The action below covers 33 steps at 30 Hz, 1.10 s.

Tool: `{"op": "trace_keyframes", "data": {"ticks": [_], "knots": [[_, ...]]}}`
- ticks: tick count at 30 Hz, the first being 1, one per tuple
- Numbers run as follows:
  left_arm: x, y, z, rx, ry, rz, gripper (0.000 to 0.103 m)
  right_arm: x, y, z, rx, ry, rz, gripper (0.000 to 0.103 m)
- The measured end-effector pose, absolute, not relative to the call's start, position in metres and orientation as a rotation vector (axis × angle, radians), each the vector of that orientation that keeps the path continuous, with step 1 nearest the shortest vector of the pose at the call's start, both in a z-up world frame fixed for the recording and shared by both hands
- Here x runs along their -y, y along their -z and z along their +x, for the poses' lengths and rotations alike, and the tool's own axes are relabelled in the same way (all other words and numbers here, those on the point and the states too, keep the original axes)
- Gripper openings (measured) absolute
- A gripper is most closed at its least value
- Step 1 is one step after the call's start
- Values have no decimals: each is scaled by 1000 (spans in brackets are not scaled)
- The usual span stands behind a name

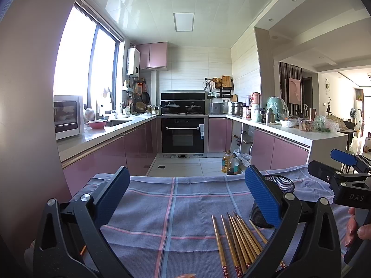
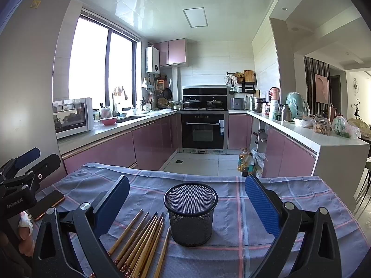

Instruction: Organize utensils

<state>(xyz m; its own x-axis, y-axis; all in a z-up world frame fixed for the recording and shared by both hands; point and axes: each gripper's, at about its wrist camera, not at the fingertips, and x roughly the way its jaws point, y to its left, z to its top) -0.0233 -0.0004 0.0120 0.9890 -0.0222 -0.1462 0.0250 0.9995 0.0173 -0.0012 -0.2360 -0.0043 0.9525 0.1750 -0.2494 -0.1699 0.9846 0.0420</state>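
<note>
Right now I have both grippers held above the desk [image 2: 301, 199], which is covered by a blue-grey plaid cloth [image 1: 162, 199] with pink and pale-blue lines. My left gripper [image 1: 185, 199] has its fingers [image 1: 262, 199] spread wide with nothing between them; through its camera the chopsticks [image 1: 238, 241] lie at about 5 o'clock, a loose bundle of wooden sticks flat on the cloth, their patterned red ends toward me. My right gripper [image 2: 187, 206] is likewise spread wide and holds nothing, its blue pads [image 2: 262, 206] standing at either side of the black mesh cup [image 2: 191, 213] without touching it. That cup stands upright on the cloth near the middle of the right view, and I see nothing inside it from here. In the same view the chopsticks [image 2: 141, 243] lie just beside the cup at about 7 o'clock, tips fanned toward it, one stick set a little apart close to the cup's base. A phone [image 2: 47, 205] rests on the cloth at 9 o'clock, below the other gripper's body. Beyond the desk are pink kitchen cabinets [image 2: 148, 143] and a black oven [image 2: 201, 132] at 12 o'clock.
</note>
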Motion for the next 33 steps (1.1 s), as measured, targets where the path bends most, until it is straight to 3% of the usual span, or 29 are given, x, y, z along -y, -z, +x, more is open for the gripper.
{"op": "trace_keyframes", "data": {"ticks": [33], "knots": [[1,-12,-23,-153,26,20,98,238,5,-2,-255,-172,22,96]]}}
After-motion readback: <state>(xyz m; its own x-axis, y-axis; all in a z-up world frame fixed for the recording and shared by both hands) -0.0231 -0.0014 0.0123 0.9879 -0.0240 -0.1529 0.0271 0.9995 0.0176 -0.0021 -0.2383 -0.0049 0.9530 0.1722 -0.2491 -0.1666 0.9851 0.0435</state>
